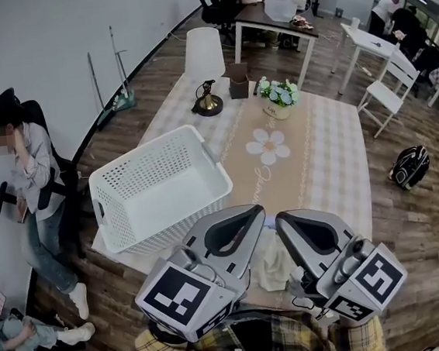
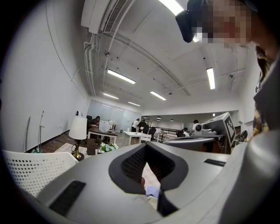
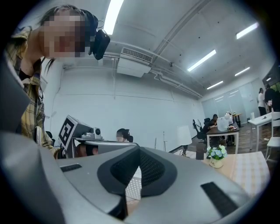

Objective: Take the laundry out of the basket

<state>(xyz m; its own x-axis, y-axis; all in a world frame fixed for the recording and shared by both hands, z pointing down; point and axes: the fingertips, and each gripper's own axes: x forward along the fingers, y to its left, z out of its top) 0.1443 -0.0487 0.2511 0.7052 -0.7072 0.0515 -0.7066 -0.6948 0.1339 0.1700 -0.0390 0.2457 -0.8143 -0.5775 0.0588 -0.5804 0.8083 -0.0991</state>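
White laundry basket [image 1: 143,149], left of centre, shows a bare floor; pale cloth [image 1: 274,265] lies at bottom centre between left gripper [image 1: 256,212] and right gripper [image 1: 283,220], both clenched on nothing.

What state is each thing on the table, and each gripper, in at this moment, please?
left gripper: shut, empty.
right gripper: shut, empty.
basket: upright on the table, nothing visible inside.
laundry: out of the basket, crumpled on the table between the grippers.
lamp: upright.
flower pot: upright.
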